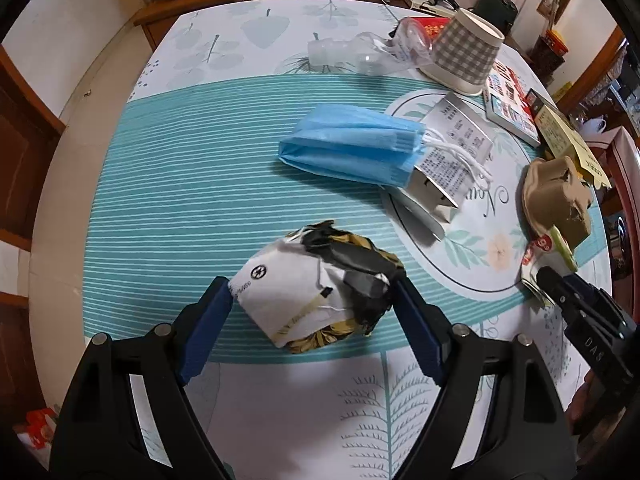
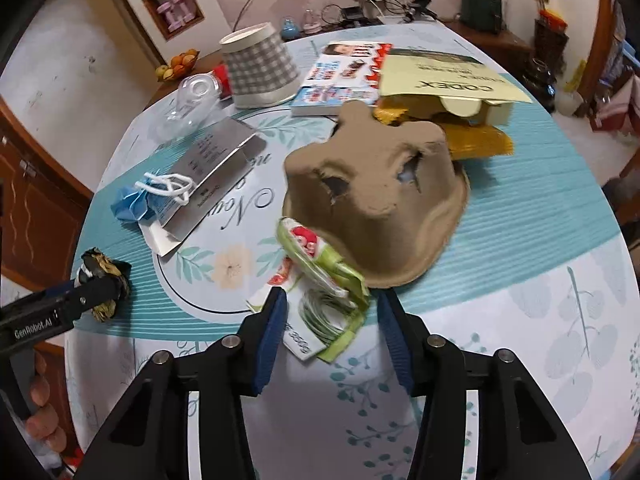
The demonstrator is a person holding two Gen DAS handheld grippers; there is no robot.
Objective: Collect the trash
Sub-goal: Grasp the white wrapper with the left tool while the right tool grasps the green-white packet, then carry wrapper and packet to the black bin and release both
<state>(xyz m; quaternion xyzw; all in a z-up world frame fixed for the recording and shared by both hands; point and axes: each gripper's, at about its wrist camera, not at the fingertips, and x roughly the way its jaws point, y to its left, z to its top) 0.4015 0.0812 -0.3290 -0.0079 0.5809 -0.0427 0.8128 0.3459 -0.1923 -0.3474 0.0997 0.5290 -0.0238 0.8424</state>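
A crumpled white, black and gold wrapper (image 1: 308, 280) lies on the striped tablecloth (image 1: 180, 184). My left gripper (image 1: 310, 286) stands open astride it, one blue pad close by each side. A green and white snack wrapper (image 2: 324, 304) lies against a brown pulp egg-carton piece (image 2: 380, 200). My right gripper (image 2: 330, 300) is open around that wrapper; its left pad is at the white edge and a thin gap shows at its right pad. The right gripper's fingertip (image 1: 558, 292) shows in the left wrist view, and the left gripper (image 2: 96, 292) shows over the crumpled wrapper (image 2: 104, 276) in the right wrist view.
A blue face mask (image 1: 344, 148) rests on a silver carton (image 1: 452, 160) mid-table. Beyond stand an upturned gingham paper cup (image 1: 466, 52), a crushed clear bottle (image 1: 352, 54), a picture book (image 2: 340, 76) and a yellow box (image 2: 448, 80). A person's hand (image 2: 42, 420) holds the left gripper.
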